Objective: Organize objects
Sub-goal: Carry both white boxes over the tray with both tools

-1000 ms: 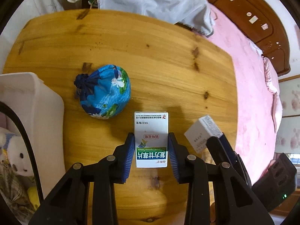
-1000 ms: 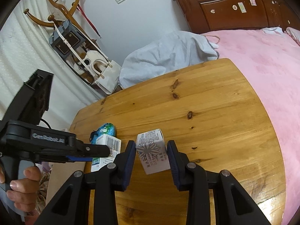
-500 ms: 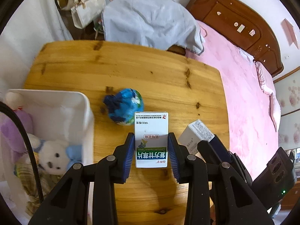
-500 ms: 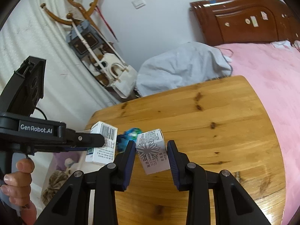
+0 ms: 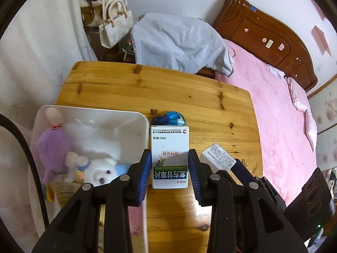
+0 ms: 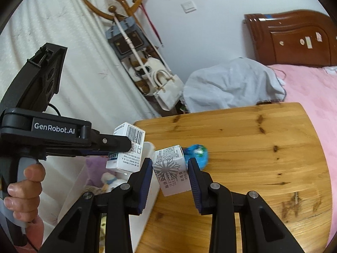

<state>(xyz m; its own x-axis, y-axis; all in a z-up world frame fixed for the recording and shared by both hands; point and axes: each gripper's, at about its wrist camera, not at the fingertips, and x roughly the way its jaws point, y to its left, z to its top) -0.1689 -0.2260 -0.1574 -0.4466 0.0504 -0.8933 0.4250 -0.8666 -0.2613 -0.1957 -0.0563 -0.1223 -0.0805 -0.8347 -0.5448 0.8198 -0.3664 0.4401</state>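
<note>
1. Two grippers, each closed on a carton. Left gripper (image 5: 169, 168): blue pads pressed to both sides of a white medicine box (image 5: 169, 156) with a green and blue label, held in the air just past the right wall of the white bin (image 5: 145, 130).
2. Right gripper (image 6: 169, 169): pads clamped on a small white box (image 6: 171, 169) with a grey starburst print, tilted, held above the table edge beside the bin's corner. The person's left hand (image 6: 23, 191) wraps the other tool's handle at the left of this view.
3. Bin, to the left of both cartons: holds a white plush dog (image 5: 101, 168), a purple plush toy (image 5: 52, 145) and some soft items too blurred to name.
4. Wooden table (image 5: 189, 97): blue patterned pouch (image 5: 170, 118) lies on it just beyond the medicine box, near the bin's far right corner.
5. Beyond the table: grey-blue cloth heap (image 5: 179, 42), white handbag (image 5: 115, 27) hanging, pink bed (image 5: 273, 105) with dark wooden headboard (image 5: 263, 29).
</note>
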